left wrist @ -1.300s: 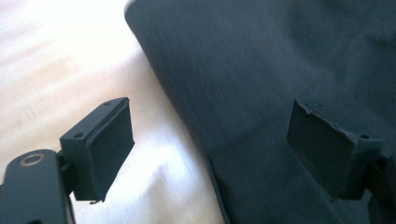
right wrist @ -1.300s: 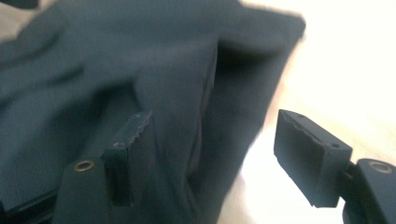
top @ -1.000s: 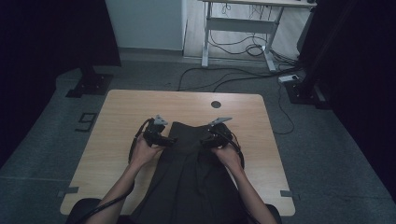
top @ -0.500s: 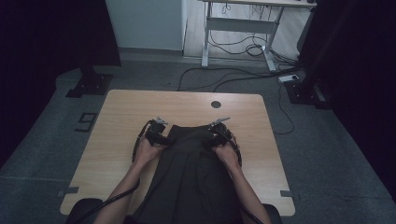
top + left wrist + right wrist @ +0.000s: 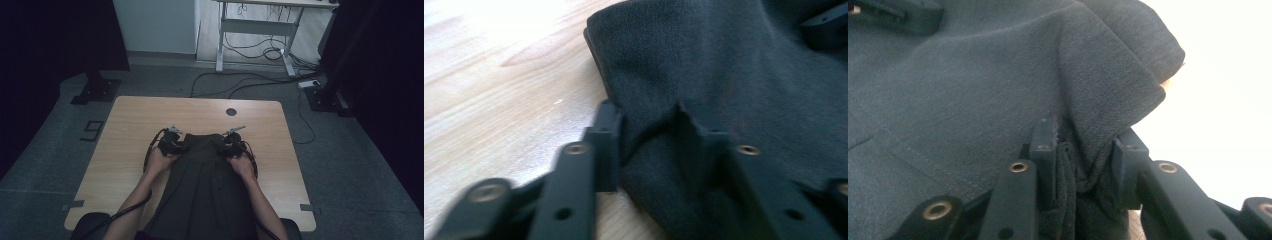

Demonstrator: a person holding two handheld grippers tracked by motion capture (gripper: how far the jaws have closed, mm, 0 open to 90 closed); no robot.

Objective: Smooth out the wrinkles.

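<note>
The dark grey woven cloth garment (image 5: 205,185) lies flat on the light wooden table (image 5: 130,125), its far edge about mid-table and its near end hanging off the person's side. We read this as the grasp step: each tool has just been closing on a far corner. In the left gripper view, the left tool (image 5: 646,130) has a ridge of cloth bunched between its jaws, one jaw over the bare wood just beside the hem; the pads look to be pressing the fold. In the right gripper view, the right tool (image 5: 1083,150) pinches a thick gathered fold at the other corner, cloth squeezed tight between the jaws. So both hold the garment, at a narrow gap. Next move, as we judge it: lift both corners together, keep them level and apart so the edge stays taut, then carry it toward or away from the person for a fold or a spread; which one we cannot tell. Risk is the thinner left pinch slipping. The high view gives the layout: both hands (image 5: 160,160) at the far edge, a round dark hole (image 5: 231,112) in the table beyond. It cannot show the pinch itself. The gripper views show the bite and weave, not the garment's extent.
</note>
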